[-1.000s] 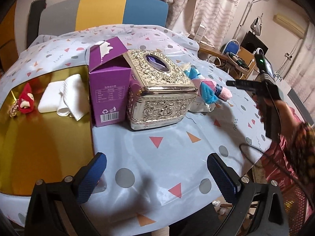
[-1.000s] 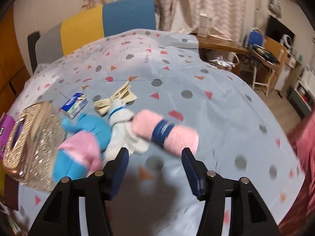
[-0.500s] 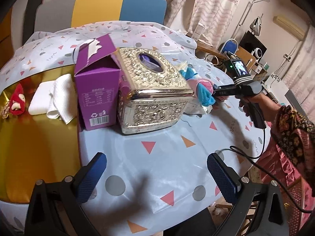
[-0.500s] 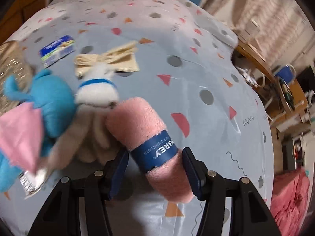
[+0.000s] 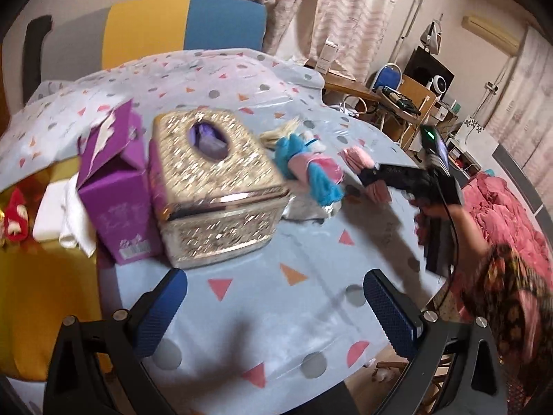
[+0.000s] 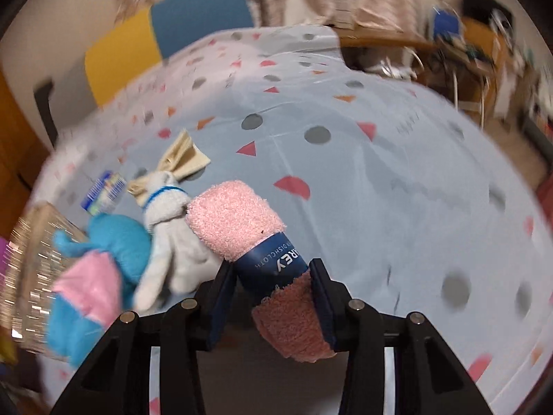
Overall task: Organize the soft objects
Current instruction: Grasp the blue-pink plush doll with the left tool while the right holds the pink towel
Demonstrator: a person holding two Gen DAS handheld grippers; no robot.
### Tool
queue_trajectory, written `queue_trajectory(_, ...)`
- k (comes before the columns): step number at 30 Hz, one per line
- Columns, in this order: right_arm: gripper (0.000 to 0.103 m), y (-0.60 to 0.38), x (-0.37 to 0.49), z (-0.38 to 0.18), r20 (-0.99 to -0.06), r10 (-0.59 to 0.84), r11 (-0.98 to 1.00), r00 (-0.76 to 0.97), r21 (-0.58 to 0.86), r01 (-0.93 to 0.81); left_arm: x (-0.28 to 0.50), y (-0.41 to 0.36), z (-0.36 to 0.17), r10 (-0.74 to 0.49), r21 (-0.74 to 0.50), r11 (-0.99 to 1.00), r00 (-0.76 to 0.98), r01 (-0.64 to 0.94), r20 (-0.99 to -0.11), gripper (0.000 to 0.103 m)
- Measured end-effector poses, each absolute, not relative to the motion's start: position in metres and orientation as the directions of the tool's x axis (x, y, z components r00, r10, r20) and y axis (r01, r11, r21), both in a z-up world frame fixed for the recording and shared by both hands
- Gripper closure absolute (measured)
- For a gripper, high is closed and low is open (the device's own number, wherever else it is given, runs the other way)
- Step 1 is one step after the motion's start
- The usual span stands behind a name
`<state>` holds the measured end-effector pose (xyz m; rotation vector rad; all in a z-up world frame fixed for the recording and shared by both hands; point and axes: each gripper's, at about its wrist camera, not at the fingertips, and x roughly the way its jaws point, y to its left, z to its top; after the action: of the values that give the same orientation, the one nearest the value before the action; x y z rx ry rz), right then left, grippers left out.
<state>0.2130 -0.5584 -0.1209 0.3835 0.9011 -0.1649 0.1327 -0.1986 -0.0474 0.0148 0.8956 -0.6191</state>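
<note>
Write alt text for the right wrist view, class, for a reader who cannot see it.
The right gripper is shut on a rolled pink towel with a dark blue band. Beside it on the patterned tablecloth lie a white plush toy and a blue and pink plush toy.

Bench [image 5: 262, 314], round-edged, under a pale blue plastic cover printed with grey dots and pink and orange triangles. Beyond the fingers, at the far rim: chair back [image 5: 183, 31] upholstered in yellow and blue panels. Behind it: cream wall and pale patterned curtains [image 5: 304, 3]. Far right of the fingers: wooden side desk [image 5: 349, 84], blue folding chair [image 5: 389, 76], white wall air-conditioner [image 5: 490, 34], heap of red quilted bedding [image 5: 501, 204]. Lighting: soft daylight.
</note>
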Motion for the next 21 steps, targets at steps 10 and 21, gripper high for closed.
queue_trajectory(10, 0.060, -0.546, 0.128, -0.124, -0.710, 0.084, 0.810, 0.699, 0.457, 0.368, 0.161, -0.275, -0.016, -0.474, -0.152, 0.817, 0.497, 0.556, -0.727, 0.000)
queue_trajectory(21, 0.058, -0.515, 0.143, -0.134, -0.799, -0.113, 0.959, 0.591, 0.069, 0.276, 0.239, -0.367, -0.032, -0.326, -0.001, 0.833, 0.489, 0.553, -0.809, 0.000)
